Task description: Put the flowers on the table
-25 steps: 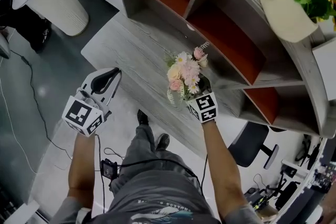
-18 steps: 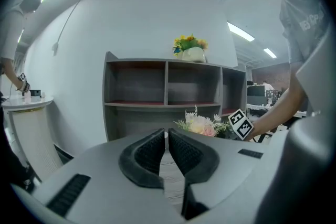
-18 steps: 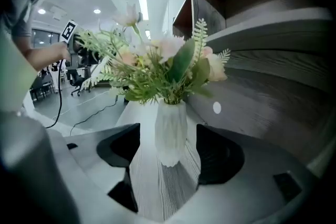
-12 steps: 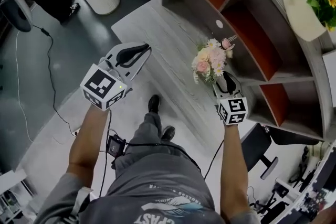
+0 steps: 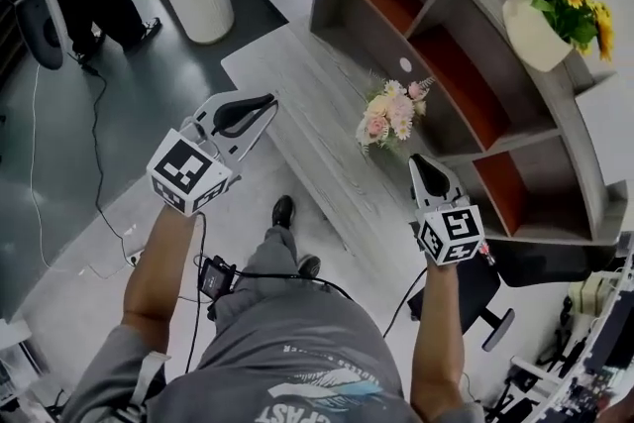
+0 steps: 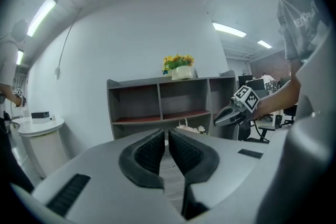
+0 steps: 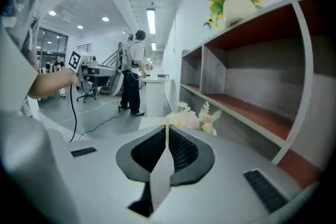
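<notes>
One small bouquet (image 5: 391, 114) of pink, cream and white flowers sits on the grey bench (image 5: 297, 104), just beyond the right hand-held gripper (image 5: 418, 159), whose jaws have just closed on nothing. The left hand-held gripper (image 5: 269, 100), further left, has its jaws nearly together and empty.

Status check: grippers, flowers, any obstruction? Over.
Left gripper jaws shut, empty. Right gripper jaws just closed, empty, apart from flowers. Flowers on grey table before shelf unit. Nothing in the way.

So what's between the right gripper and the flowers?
Only bare grey tabletop. The head view shows the shut, empty right gripper apart from the flowers, with nothing between.
</notes>
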### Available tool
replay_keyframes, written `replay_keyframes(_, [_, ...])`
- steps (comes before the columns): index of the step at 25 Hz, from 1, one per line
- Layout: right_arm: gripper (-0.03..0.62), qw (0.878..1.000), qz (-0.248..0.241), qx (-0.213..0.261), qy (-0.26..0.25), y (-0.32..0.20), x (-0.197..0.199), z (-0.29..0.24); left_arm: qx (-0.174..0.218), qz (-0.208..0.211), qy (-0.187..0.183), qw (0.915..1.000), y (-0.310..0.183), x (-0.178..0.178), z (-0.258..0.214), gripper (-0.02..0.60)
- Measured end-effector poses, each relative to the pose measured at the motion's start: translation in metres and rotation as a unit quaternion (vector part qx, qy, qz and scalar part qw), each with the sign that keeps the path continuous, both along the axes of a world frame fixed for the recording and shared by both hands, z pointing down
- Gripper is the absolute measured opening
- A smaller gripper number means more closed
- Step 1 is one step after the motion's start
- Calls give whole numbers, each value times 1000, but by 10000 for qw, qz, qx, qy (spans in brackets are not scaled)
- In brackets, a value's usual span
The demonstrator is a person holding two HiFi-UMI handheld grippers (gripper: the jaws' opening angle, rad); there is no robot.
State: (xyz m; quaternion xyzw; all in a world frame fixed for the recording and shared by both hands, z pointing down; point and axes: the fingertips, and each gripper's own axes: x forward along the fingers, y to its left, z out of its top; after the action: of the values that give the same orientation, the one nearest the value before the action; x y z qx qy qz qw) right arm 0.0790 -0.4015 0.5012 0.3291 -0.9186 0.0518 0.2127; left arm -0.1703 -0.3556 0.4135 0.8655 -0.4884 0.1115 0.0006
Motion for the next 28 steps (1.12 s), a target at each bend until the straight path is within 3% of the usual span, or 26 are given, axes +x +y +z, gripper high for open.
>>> replay_keyframes(7, [28, 9971, -469, 401, -455, 53, -17, -95, 343, 36, -38, 9994, 41, 8, -36, 38])
replay_keyframes(14, [28, 9936, -624, 540, -777, 98, -5, -144, 451, 44, 40, 9990, 78, 26, -50, 38])
replay_keyframes(28, [27, 9919, -677, 565, -910, 119, 11, -143, 280, 84, 12, 9996, 95, 45, -23, 38])
